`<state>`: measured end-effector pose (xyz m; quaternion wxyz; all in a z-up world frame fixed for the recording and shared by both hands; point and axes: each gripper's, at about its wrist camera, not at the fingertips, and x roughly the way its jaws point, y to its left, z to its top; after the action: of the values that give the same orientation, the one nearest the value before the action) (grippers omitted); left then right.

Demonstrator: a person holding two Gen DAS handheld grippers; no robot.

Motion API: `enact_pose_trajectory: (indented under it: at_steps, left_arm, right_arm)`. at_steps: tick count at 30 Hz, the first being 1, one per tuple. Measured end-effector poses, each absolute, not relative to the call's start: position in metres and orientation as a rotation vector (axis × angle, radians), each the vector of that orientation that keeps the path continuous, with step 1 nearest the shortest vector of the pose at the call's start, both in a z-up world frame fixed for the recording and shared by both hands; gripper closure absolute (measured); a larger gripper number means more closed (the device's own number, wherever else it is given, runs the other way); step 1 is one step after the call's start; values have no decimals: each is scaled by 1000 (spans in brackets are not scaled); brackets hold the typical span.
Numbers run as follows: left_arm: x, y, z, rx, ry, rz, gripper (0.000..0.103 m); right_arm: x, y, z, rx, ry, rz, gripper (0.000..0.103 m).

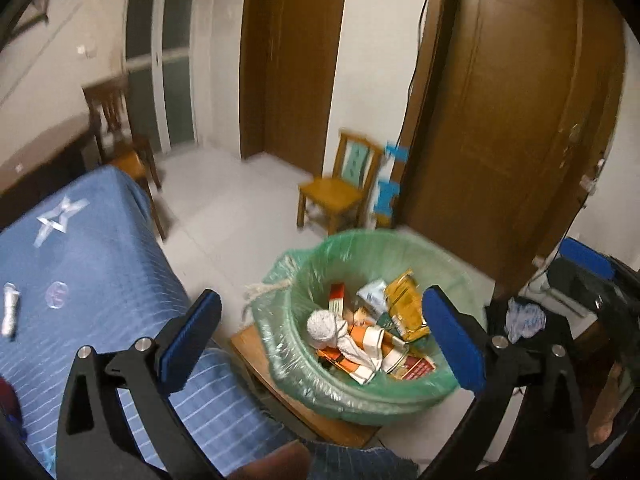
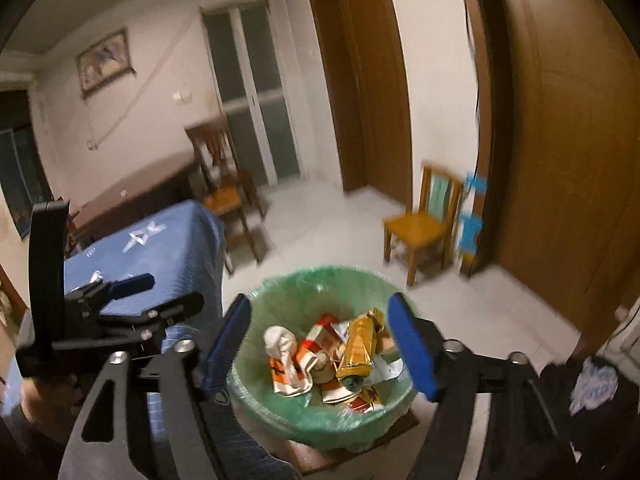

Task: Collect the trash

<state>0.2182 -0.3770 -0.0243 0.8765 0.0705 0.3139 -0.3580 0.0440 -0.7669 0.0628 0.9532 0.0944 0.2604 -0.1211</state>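
Both tools above the bin (image 1: 400, 248), lined with a green bag and standing on a low wooden stool (image 1: 256, 344) beside the blue-covered desk (image 1: 92, 248). Left tool (image 1: 320, 340) spread wide, nothing between the pads. Right tool (image 2: 320, 348) likewise spread, empty. In the bin: a gold wrapper (image 2: 358, 344), white crumpled paper (image 1: 322, 326), orange cartons. On the desk, 1 small white tube (image 1: 10, 308)

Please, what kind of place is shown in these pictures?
Most likely a room in a home, perhaps a dining or living room. It has wooden doors, wooden chairs, a table under a blue cloth, and a framed picture on the wall.
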Motion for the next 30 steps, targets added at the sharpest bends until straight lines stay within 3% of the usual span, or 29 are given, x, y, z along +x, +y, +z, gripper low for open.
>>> enact_pose_trajectory:
  at_steps: [10,22,30]
  left_arm:
    - [125,-288,-4,125,506,-784,6]
    - [59,-271,-25,185,444,-789,6]
    - [46,-269,-25,173,432,-785,6]
  right_arm:
    - [-97,-664,62,82,316,-316,9]
    - [-184,-625,44,105,244,-301,8]
    - [-190,-646,51,154,250,-328,7]
